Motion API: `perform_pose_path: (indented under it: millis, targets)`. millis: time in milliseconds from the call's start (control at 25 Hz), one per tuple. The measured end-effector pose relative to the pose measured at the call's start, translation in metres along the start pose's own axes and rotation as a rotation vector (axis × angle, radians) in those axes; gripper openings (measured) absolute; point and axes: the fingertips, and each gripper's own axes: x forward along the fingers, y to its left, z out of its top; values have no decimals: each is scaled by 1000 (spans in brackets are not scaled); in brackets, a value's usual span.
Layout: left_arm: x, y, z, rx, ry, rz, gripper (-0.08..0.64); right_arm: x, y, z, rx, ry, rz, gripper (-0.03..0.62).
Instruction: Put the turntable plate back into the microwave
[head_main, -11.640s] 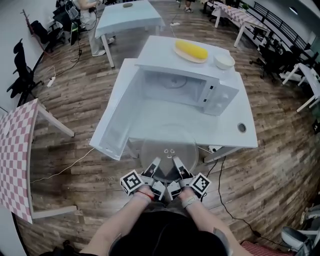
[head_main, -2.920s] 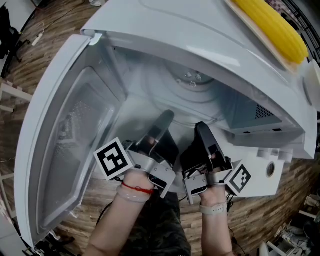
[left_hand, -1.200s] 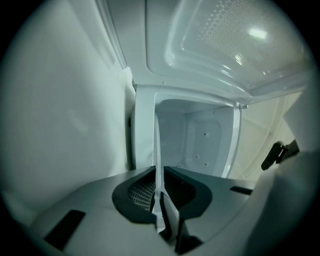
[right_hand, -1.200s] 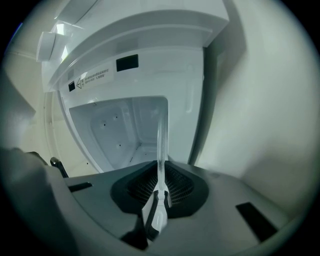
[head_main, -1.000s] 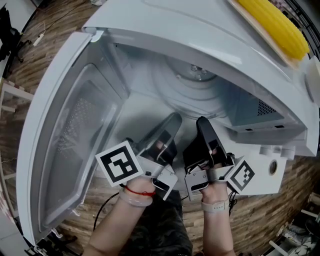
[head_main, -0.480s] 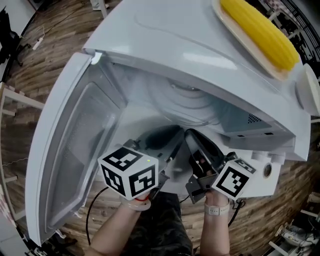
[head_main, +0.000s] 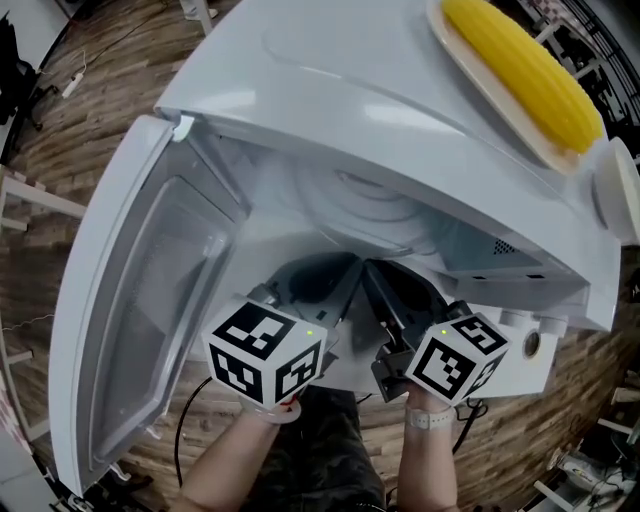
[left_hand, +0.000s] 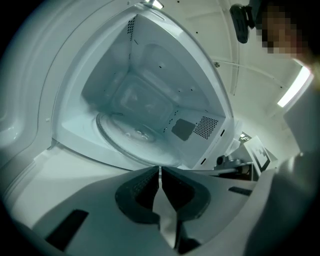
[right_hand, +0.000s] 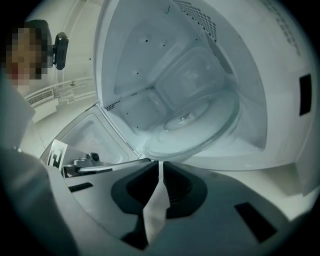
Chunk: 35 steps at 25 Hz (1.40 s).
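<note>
- Wood floor (head_main: 70, 120) shows below the white microwave (head_main: 400, 110), its door (head_main: 140, 300) swung wide open.
- Inside the cavity lies the turntable plate (right_hand: 200, 120), its near rim just ahead of my tips.
- Side by side at the opening, my left gripper (left_hand: 160, 169) and right gripper (right_hand: 160, 163) are both pinched together, holding nothing.

Turntable plate (right_hand: 189, 122) now inside microwave (head_main: 380, 95).
</note>
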Motion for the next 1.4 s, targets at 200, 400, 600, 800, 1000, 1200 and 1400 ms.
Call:
perform_pose_path:
  millis: [200,400,600,800,1000,1200,1400]
  targets:
    - [0,0,-1,-1,-10,2,29,-2,0,-3,-32,-7,-16,46]
    - [-7,-6,-6,17,-21,7,29,-11,9,-11,-81,-11,-5,46]
    - [-15,-12,-8,135,-101,65,29,-24,12,-11,-203,-139,-89,46]
    - [-20,-21,-10,322,-176,162,29,-35,16,-13,-355,-268,-215,46]
    - [-32,-28,-10,350,-252,196,26,-45,25,-15,-371,-331,-228,46]
    - [-46,-29,-12,315,-277,199,21,-55,35,-14,-372,-325,-228,46]
    - [-67,-56,0,329,-279,157,21,-71,68,-6,-408,-350,-212,46]
